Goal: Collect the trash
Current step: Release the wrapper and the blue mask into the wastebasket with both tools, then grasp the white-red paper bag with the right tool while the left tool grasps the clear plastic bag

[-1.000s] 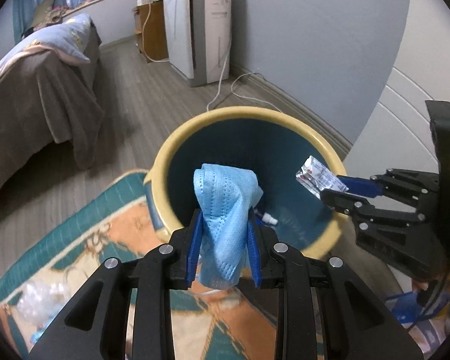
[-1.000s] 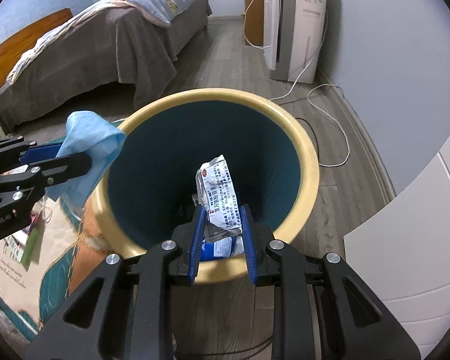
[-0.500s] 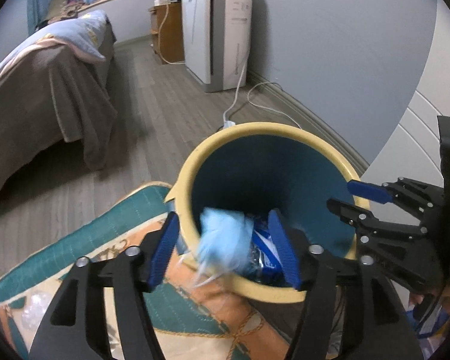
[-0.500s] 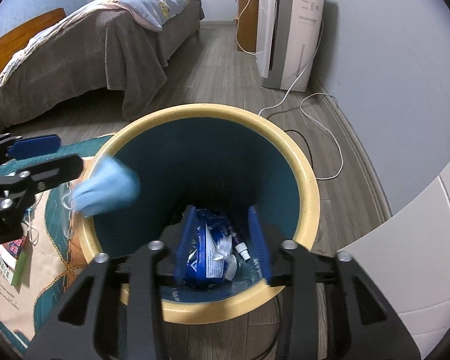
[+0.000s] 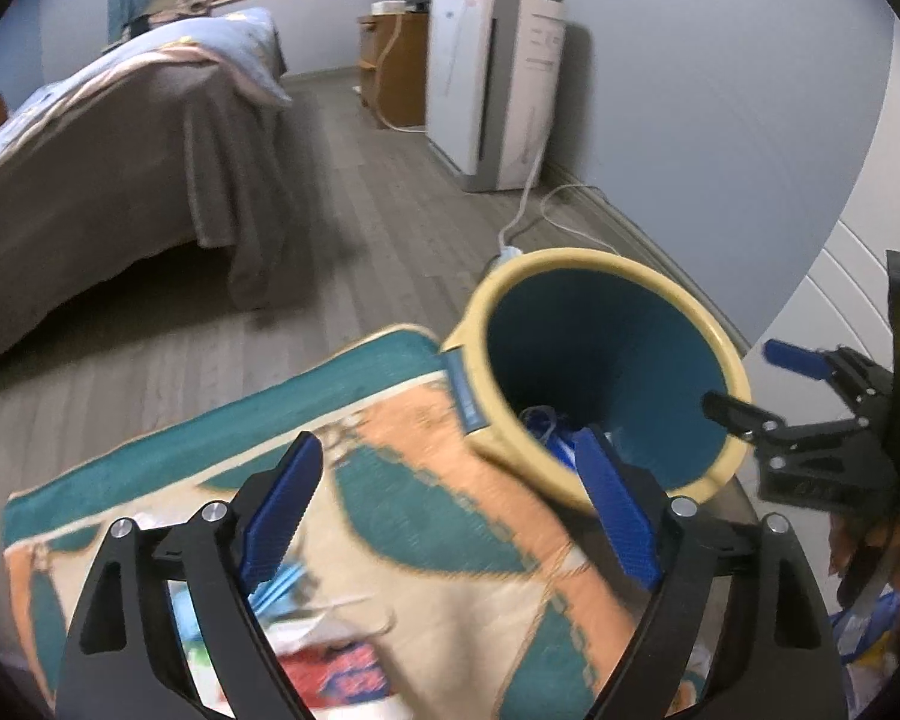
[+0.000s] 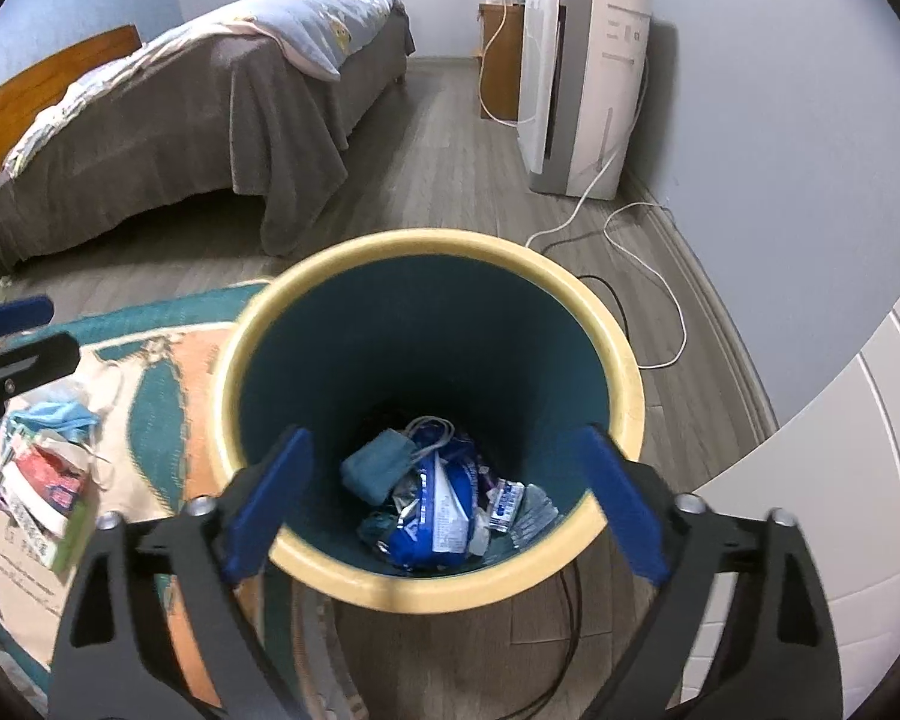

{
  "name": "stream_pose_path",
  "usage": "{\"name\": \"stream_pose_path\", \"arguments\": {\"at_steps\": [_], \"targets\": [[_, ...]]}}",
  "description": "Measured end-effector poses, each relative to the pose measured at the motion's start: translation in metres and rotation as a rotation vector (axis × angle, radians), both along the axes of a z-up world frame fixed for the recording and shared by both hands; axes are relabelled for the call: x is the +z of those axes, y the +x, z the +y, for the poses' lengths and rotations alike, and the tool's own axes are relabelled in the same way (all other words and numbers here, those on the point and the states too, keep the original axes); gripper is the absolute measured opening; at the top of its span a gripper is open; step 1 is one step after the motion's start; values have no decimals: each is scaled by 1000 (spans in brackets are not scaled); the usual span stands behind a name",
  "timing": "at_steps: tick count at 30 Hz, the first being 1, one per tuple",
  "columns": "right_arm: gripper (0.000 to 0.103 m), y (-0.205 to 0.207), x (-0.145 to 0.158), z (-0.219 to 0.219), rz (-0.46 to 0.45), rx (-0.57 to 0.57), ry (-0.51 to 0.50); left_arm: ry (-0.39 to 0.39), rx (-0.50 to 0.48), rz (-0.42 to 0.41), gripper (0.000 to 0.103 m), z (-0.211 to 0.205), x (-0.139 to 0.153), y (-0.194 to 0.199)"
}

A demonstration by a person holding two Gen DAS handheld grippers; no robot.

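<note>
Right wrist view: the right gripper (image 6: 444, 504) is held over the yellow bin (image 6: 621, 354), its jaws just spread wide with nothing between them. A blue mask (image 6: 378, 468) and wrappers (image 6: 444, 513) are seen at the bin's bottom. The left gripper (image 5: 450, 507), also just opened and empty, is held over the rug (image 5: 390, 480), where more trash (image 6: 48, 480) is left lying
</note>
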State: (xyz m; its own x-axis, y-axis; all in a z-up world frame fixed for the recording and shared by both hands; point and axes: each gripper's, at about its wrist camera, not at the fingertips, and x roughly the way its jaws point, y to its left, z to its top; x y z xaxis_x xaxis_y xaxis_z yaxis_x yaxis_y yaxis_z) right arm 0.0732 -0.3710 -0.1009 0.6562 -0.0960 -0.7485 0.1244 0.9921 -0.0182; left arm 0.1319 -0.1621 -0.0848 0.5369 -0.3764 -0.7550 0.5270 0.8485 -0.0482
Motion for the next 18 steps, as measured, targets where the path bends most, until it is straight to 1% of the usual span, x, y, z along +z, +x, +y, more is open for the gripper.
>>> {"name": "stream_pose_path", "arguments": {"at_steps": [3, 6, 10, 12, 15, 16, 18], "targets": [[97, -2, 9, 10, -12, 2, -3, 10, 32, 1, 86, 21, 5, -6], [97, -2, 18, 23, -7, 4, -21, 10, 66, -5, 87, 43, 17, -14], [97, -5, 34, 40, -3, 16, 5, 1, 123, -47, 92, 77, 46, -27], [97, -5, 45, 54, -4, 15, 11, -10, 161, -66, 93, 99, 63, -34], [97, -5, 64, 85, 4, 32, -47, -34, 224, -80, 94, 131, 81, -44], [97, -4, 70, 97, 10, 58, -75, -41, 241, -79, 94, 140, 85, -48], [97, -4, 85, 128, 16, 152, -143, -55, 276, -85, 94, 157, 92, -56]]}}
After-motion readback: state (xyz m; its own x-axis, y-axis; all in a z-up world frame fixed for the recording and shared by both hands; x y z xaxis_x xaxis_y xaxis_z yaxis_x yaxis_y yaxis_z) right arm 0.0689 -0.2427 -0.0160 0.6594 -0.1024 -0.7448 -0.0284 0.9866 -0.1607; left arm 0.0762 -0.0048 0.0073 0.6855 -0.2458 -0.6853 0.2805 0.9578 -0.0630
